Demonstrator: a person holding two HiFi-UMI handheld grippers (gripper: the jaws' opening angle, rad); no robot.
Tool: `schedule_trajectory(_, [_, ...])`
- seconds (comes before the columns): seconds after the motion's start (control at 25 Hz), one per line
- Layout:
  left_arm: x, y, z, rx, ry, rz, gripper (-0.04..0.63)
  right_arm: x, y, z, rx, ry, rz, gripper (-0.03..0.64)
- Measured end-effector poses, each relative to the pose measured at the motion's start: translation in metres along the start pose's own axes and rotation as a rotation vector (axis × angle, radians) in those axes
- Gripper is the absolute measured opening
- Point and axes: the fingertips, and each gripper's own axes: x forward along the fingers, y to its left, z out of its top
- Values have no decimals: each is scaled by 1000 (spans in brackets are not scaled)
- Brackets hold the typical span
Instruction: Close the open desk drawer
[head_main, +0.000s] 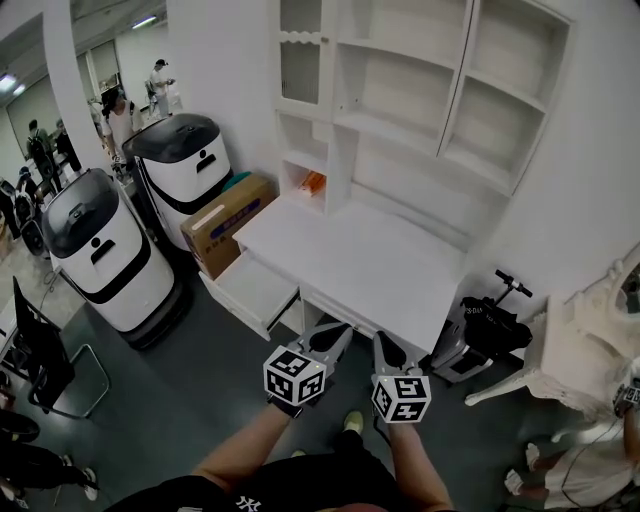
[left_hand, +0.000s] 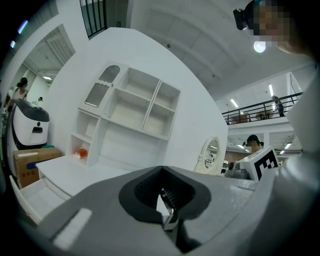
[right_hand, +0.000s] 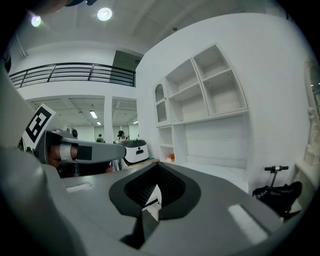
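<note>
My left gripper (head_main: 343, 330) and right gripper (head_main: 381, 339) hang lower centre, jaws together, seemingly on nothing; the open white drawer (head_main: 255, 290) juts from the white desk (head_main: 370, 265) centre-left.

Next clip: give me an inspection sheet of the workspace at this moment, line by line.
Surface: white desk top is bare; the hutch shelves above it are mostly empty.
Job's things: desk drawer at the desk's left end is pulled open and looks empty.
Clutter: small orange item in a lower hutch cubby; cardboard box on the floor beside the desk.
Grippers: left gripper and right gripper are both shut and empty, short of the desk's front edge.
Cables: nothing seen.
Surroundings: two white service robots, a scooter, people in the background.
</note>
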Motion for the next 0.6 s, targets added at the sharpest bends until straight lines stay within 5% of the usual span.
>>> schedule_trajectory(0.6, [-15,1,12,12,-12,14,0,-5,15,10,3,-3,18,23])
